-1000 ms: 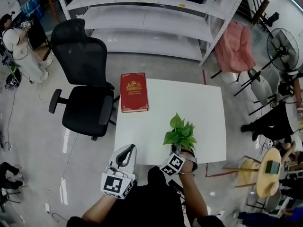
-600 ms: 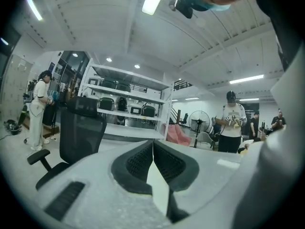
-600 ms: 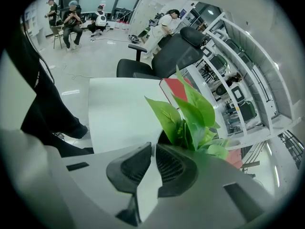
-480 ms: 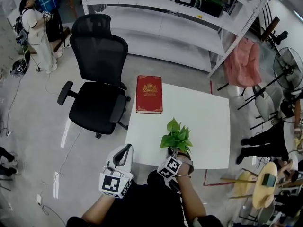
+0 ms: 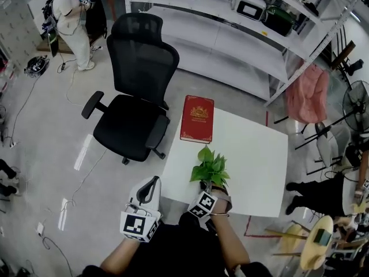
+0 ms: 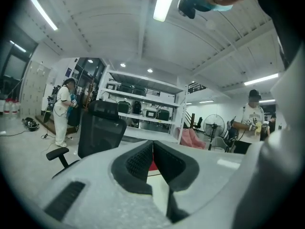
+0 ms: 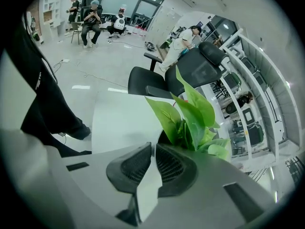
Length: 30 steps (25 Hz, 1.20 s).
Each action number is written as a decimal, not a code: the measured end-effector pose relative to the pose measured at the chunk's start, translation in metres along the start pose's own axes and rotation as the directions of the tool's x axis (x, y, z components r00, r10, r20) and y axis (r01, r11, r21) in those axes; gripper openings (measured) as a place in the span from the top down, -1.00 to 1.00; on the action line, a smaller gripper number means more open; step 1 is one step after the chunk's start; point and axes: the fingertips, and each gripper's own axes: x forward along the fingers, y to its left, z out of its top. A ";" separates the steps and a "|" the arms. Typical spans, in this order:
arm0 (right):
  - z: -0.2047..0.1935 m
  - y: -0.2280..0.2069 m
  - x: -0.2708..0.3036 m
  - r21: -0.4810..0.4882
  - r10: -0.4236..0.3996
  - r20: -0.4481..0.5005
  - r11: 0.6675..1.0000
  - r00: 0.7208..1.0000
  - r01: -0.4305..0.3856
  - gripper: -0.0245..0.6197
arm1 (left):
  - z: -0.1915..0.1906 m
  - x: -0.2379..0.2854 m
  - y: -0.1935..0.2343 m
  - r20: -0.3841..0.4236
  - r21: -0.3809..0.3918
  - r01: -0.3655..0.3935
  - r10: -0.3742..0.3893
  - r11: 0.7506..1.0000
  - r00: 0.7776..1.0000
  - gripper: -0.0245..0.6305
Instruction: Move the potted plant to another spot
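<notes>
The right gripper point(image 7: 153, 145) is pinching its ribbed black pads point(image 7: 136, 168) almost together, with only a thin slit showing, on the dark rim of the potted plant point(image 7: 189, 112). The plant's green leaves are rising just past the jaw tips. It is standing near the front edge of the white table point(image 5: 253, 154), on the person's side. The left gripper point(image 6: 152, 146) is keeping its jaws clenched on nothing and hanging off the table's near left corner, above the floor. Each gripper's marker cube point(image 5: 140, 224) is showing black-and-white squares and no words. At the table's far left corner a red book point(image 5: 197, 119) is lying flat, well apart from the plant. Its cover is bearing a gold crest and gold lettering too small to read. A black office chair point(image 5: 136, 100) is standing beside that corner, with white shelving point(image 5: 230, 30) running behind it. A person point(image 5: 71, 15) is standing at the far left.
</notes>
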 end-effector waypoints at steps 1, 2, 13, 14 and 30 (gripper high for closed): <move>0.005 0.001 0.002 -0.010 0.002 0.006 1.000 1.000 -0.002 0.87 | 0.000 -0.002 0.004 0.002 -0.003 -0.010 0.010 1.000 1.000 0.87; 0.010 0.001 0.003 -0.021 0.003 0.010 1.000 1.000 -0.003 0.87 | 0.000 -0.004 0.008 0.003 -0.006 -0.019 0.019 1.000 1.000 0.87; 0.056 0.007 0.021 -0.107 0.029 0.044 0.994 0.999 -0.024 0.87 | 0.004 -0.014 0.038 0.008 -0.021 -0.081 0.081 0.997 0.997 0.87; 0.059 0.008 0.023 -0.116 0.031 0.045 0.993 0.999 -0.025 0.87 | 0.005 -0.015 0.041 0.009 -0.022 -0.084 0.085 0.996 0.996 0.87; 0.074 0.027 0.053 -0.206 0.085 0.006 0.975 0.996 -0.082 0.87 | -0.002 -0.018 0.062 -0.005 -0.037 -0.119 0.119 0.992 0.993 0.87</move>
